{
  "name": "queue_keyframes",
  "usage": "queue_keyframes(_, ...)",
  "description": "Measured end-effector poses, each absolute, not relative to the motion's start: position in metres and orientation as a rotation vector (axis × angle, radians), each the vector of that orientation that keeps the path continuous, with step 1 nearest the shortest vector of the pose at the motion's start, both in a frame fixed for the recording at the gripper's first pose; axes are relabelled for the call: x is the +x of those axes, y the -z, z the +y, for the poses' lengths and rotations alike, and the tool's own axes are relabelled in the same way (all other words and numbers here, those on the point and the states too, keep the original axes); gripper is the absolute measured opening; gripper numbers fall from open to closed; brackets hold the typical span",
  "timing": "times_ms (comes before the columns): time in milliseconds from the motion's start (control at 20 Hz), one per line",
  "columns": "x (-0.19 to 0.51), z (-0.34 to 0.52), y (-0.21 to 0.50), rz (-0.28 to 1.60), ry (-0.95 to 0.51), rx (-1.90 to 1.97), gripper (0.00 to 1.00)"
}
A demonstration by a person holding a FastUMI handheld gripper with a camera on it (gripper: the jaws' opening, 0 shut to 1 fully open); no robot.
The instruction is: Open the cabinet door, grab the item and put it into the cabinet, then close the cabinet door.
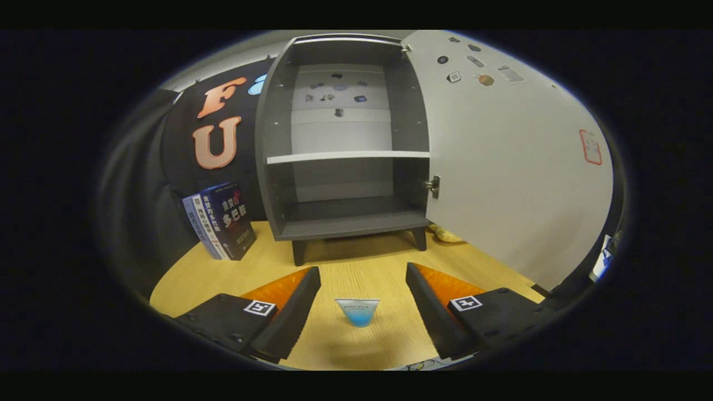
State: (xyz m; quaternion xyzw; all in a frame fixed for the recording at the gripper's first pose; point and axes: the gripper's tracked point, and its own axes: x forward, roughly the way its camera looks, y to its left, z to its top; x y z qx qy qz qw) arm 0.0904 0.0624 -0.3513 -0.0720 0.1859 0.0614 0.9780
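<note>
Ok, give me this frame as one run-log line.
grey cabinet door: open | small blue-tipped clear item: on wooden table, between fingers, untouched | tool: open | next: grasp item

Light wooden table [356,262], grey cabinet [340,167] standing on it with door open, 2 books [221,223] leaning beside the cabinet, small blue bottle [357,312] between gripper [363,278] fingers spread apart

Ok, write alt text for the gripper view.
The gripper is open, its fingers either side of a small blue-tipped tube on a wooden table. Beyond stands a grey cabinet, door swung open, shelves bare, books leaning beside it.
</note>
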Motion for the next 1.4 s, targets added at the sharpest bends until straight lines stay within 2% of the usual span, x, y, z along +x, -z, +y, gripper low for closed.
queue_keyframes(550, 0.11, 0.048, 0.446, 0.526, -0.122, -0.141, 0.97)
queue_keyframes(650, 0.108, 0.045, 0.456, 0.549, -0.132, -0.157, 0.91)
queue_keyframes(700, 0.107, 0.045, 0.46, 0.559, -0.141, -0.162, 0.82)
queue_keyframes(750, 0.107, 0.045, 0.461, 0.564, -0.146, -0.164, 0.77)
queue_keyframes(800, 0.107, 0.043, 0.461, 0.567, -0.146, -0.171, 0.64)
queue_keyframes(850, 0.105, 0.043, 0.459, 0.583, -0.152, -0.173, 0.6)
queue_keyframes(1050, 0.11, 0.048, 0.425, 0.599, -0.16, -0.126, 0.6)
queue_keyframes(1400, 0.138, 0.072, 0.3, 0.564, -0.215, -0.112, 0.6)
